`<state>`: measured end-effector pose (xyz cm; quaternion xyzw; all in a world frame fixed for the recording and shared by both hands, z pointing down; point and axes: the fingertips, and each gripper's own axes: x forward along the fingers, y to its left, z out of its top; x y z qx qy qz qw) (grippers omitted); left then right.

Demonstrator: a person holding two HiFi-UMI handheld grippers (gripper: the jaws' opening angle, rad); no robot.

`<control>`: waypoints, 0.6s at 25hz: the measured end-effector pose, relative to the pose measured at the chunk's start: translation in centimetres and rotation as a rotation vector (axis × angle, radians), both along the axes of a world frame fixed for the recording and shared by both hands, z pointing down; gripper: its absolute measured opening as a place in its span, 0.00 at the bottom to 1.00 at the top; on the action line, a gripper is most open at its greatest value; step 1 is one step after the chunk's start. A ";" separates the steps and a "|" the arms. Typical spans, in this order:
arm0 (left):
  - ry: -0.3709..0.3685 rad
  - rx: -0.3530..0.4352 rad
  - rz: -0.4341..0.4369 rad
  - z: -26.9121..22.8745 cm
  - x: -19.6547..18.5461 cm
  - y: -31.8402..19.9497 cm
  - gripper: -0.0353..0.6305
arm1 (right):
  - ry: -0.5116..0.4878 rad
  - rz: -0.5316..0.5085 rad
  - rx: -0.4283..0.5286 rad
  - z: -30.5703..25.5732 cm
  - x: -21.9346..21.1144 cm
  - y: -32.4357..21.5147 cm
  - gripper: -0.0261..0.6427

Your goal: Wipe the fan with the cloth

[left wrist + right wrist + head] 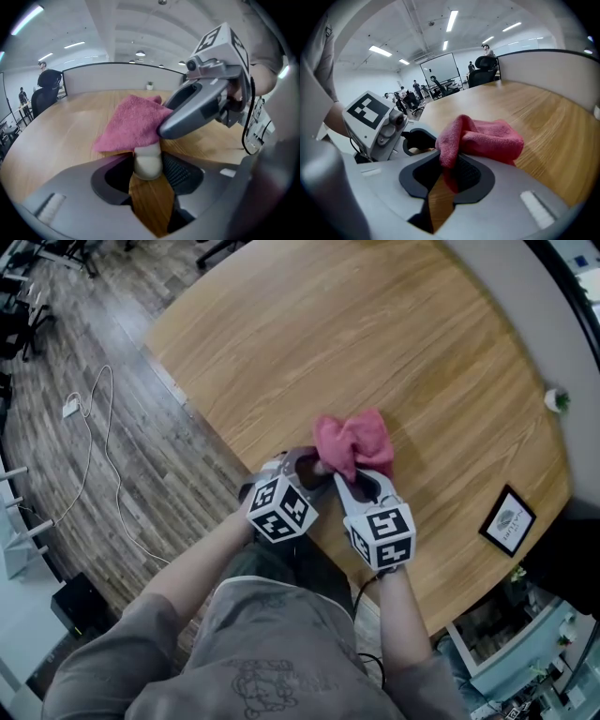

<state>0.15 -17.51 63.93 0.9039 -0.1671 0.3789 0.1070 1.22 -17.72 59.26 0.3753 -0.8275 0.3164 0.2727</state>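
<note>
One pink cloth [487, 138] pinched in right gripper [446, 164], draped over pale stem [147, 159] clamped by left gripper [149, 169]

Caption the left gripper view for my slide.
Left gripper grips a pale cylinder under the pink cloth the right gripper pinches.

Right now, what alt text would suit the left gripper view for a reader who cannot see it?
The left claw grips a pale cylinder whose top disappears under a pink cloth over a wooden table. The right claw reaches in from the right, pinching the cloth's edge.
</note>
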 end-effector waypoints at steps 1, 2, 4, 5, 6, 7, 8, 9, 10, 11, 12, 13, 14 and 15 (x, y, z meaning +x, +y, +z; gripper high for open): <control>0.000 -0.002 -0.003 0.0 0.0 0.0 0.35 | -0.009 0.010 0.005 -0.3 0.5 -0.3 0.16; 0.000 -0.003 -0.005 0.0 0.0 -0.1 0.35 | -0.025 0.026 0.009 -0.6 1.0 -0.6 0.16; -0.003 0.001 -0.003 0.1 0.0 0.0 0.35 | -0.032 0.087 0.031 -1.0 2.5 -1.5 0.16; -0.003 0.004 0.000 0.1 0.0 0.0 0.35 | -0.019 0.130 0.048 -1.2 3.7 -2.0 0.16; -0.003 0.007 0.002 0.1 0.1 0.1 0.35 | -0.009 0.181 0.061 -1.2 5.0 -2.6 0.16; -0.003 0.009 0.003 0.1 0.1 0.1 0.35 | -0.007 0.235 0.068 -1.3 6.3 -3.1 0.16; -0.002 0.009 0.003 0.1 0.2 0.1 0.35 | -0.009 0.285 0.070 -1.3 7.5 -3.5 0.16; -0.002 0.009 0.003 0.1 0.2 0.1 0.35 | -0.012 0.321 0.068 -1.3 8.4 -3.9 0.16; -0.002 0.009 0.003 0.0 0.2 0.1 0.35 | -0.016 0.337 0.063 -1.3 8.8 -4.0 0.16; -0.002 0.009 0.002 0.0 0.1 0.1 0.35 | -0.030 0.335 0.055 -1.4 8.7 -4.0 0.16; -0.002 0.008 0.001 -0.1 0.1 0.1 0.35 | -0.053 0.322 0.044 -1.5 8.1 -3.9 0.16; -0.002 0.008 0.001 -0.1 0.1 0.1 0.35 | -0.079 0.302 0.031 -1.6 7.1 -3.7 0.16; -0.002 0.008 0.001 0.0 0.0 0.1 0.35 | -0.096 0.275 0.021 -1.5 5.9 -3.4 0.16; -0.003 0.008 0.001 0.0 0.0 0.1 0.35 | -0.101 0.244 0.015 -1.3 4.7 -3.0 0.16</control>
